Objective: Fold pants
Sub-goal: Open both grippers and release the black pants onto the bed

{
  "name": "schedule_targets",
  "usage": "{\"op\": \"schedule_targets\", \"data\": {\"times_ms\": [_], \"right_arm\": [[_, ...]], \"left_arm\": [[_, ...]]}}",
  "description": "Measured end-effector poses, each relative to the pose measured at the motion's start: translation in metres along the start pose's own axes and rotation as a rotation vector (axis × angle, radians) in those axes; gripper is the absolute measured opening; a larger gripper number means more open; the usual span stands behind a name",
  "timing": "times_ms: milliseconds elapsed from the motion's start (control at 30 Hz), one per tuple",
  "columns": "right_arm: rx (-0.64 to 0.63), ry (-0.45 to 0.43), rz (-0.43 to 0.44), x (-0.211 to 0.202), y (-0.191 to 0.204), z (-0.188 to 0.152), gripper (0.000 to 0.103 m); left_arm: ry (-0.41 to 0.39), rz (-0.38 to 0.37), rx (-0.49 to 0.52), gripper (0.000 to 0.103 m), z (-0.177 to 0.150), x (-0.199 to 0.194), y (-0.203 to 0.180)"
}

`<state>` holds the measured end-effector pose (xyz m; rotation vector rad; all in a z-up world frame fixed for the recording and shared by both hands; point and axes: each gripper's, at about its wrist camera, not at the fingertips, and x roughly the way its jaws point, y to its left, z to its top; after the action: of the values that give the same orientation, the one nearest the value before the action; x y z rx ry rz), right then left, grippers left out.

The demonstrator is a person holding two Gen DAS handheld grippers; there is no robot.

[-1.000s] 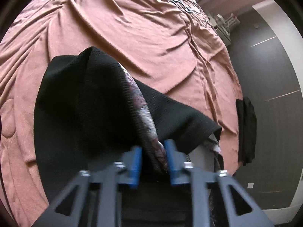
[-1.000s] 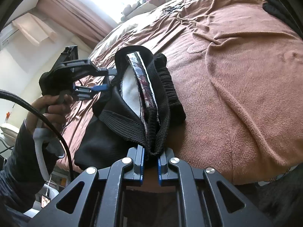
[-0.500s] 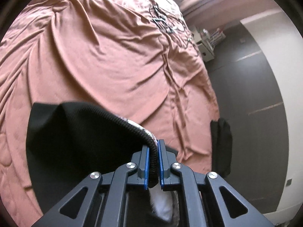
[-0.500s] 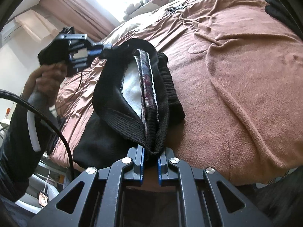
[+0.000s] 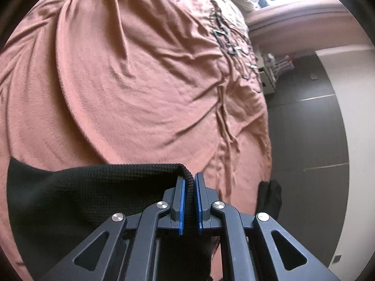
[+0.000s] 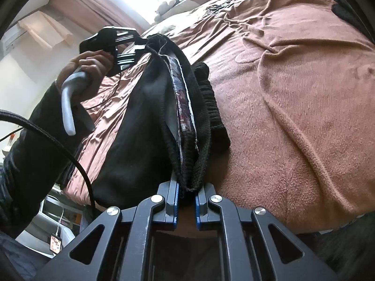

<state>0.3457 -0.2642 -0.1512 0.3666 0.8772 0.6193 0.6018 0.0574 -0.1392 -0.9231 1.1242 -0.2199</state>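
A wide bed (image 5: pixel 140 89) covered with a rumpled, fuzzy terracotta-brown blanket is filling most of both wrist views. Beyond its far edge, daylight is pouring through a window hung with pinkish-beige curtains (image 6: pixel 77 7), and stuffed toys and cushions are lying in a heap at the head of the bed. Beside the bed, a dark grey floor (image 5: pixel 309 145) is running to a white wall, and a small dark piece of clothing (image 5: pixel 269 196) is lying on the floor against the bed's side edge.

The black knitted pants with a ribbed waistband (image 6: pixel 145 126) are hanging stretched between the two tools above the bed's near edge, the patterned lining showing inside the open waist.

The left gripper (image 5: pixel 189 182) is pointing down across the blanket, its blue-padded jaws clamped tight on a thick fold of the waistband. In the right wrist view the same tool is showing up high on the left, and the person's left hand (image 6: pixel 86 68), in a dark sleeve, is wrapping around its grey handle, a black cable trailing below.

The right gripper (image 6: pixel 186 187) is tilting down toward the bed, its jaws pinching the waistband's other end.
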Motion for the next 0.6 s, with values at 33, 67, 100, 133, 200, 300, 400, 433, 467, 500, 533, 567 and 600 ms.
{"op": "schedule_targets", "data": {"times_ms": [33, 67, 100, 133, 200, 300, 400, 433, 467, 500, 533, 567, 600], "right_arm": [[0.005, 0.0, 0.002, 0.0, 0.0, 0.0, 0.007], [0.01, 0.0, 0.006, 0.0, -0.001, 0.0, 0.007], [0.012, 0.0, 0.008, 0.0, -0.001, -0.001, 0.007], [0.016, 0.0, 0.013, 0.0, -0.002, -0.001, 0.007], [0.027, -0.003, 0.026, -0.001, -0.003, -0.002, 0.005], [0.023, 0.008, 0.053, -0.002, -0.001, -0.005, 0.005], [0.018, 0.003, 0.08, -0.004, 0.003, -0.006, 0.005], [0.022, 0.001, 0.087, -0.005, 0.003, -0.006, 0.005], [0.027, -0.002, 0.089, -0.006, 0.002, -0.007, 0.005], [0.035, -0.004, 0.092, -0.006, 0.001, -0.007, 0.005], [0.046, -0.005, 0.098, -0.006, -0.001, -0.008, 0.005], [0.06, -0.006, 0.106, -0.006, -0.003, -0.009, 0.005], [0.07, -0.006, 0.112, -0.006, -0.005, -0.01, 0.005]], "left_arm": [[0.006, 0.009, 0.002, 0.009, 0.001, 0.004, 0.0], [0.015, 0.016, 0.007, 0.009, 0.001, 0.007, -0.001], [0.023, 0.026, 0.014, 0.013, 0.001, 0.01, -0.002], [0.031, 0.033, 0.025, 0.017, 0.0, 0.011, -0.003], [0.035, 0.023, 0.056, 0.05, -0.003, 0.01, -0.006], [0.0, 0.035, 0.1, 0.067, -0.008, -0.002, -0.009], [0.001, 0.053, 0.121, 0.067, -0.014, -0.015, -0.005], [-0.002, 0.062, 0.126, 0.067, -0.016, -0.019, -0.003], [-0.005, 0.073, 0.134, 0.067, -0.019, -0.024, -0.001], [-0.006, 0.086, 0.145, 0.067, -0.023, -0.03, 0.002], [-0.007, 0.094, 0.153, 0.067, -0.026, -0.035, 0.005], [-0.008, 0.102, 0.162, 0.067, -0.03, -0.04, 0.008], [-0.009, 0.11, 0.173, 0.067, -0.034, -0.046, 0.011]]}}
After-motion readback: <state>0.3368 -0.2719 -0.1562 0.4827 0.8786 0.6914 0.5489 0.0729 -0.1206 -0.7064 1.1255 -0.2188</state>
